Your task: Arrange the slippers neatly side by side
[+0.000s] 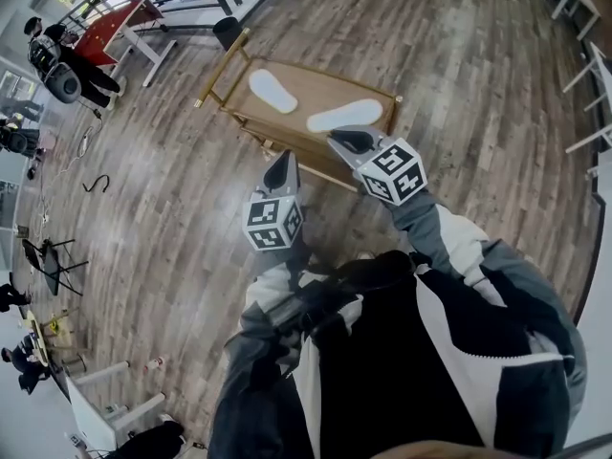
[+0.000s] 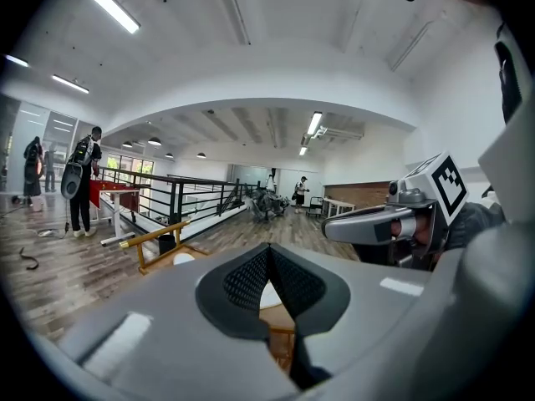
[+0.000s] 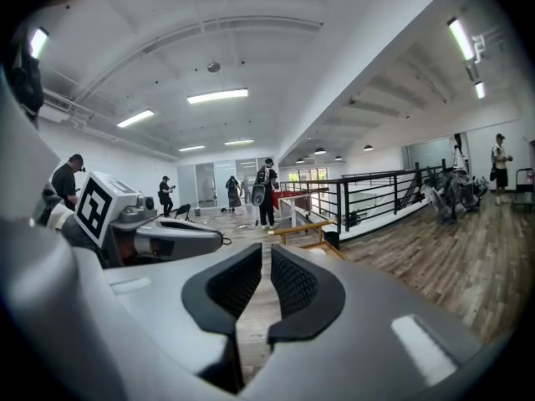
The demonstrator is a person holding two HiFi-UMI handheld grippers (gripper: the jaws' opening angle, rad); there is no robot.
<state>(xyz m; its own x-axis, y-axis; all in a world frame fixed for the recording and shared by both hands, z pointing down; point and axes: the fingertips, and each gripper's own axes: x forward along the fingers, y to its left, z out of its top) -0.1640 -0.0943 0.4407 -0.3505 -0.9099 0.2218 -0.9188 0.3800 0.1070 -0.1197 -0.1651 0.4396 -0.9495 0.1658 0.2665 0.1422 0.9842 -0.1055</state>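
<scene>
We list, from the left:
- Floor [image 1: 143,208]: narrow wood planks, mottled grey-brown
- Low table [image 1: 308,92]: flat tan wooden top, with a brass-coloured tube rail [image 1: 222,70] at its left end
- Left slipper [image 1: 273,91]: white, flat, sole-shaped, lying diagonally on the table top
- Left gripper [image 1: 283,163]: smooth grey shell with black mesh-textured pads, its jaws pressed together with nothing between them
- Right slipper [image 1: 344,116]: a matching white one on the same top, apart from the first and at a different angle
- Right gripper [image 1: 351,142]: same build, its tip near the right slipper, its jaws a narrow slit apart and empty
</scene>
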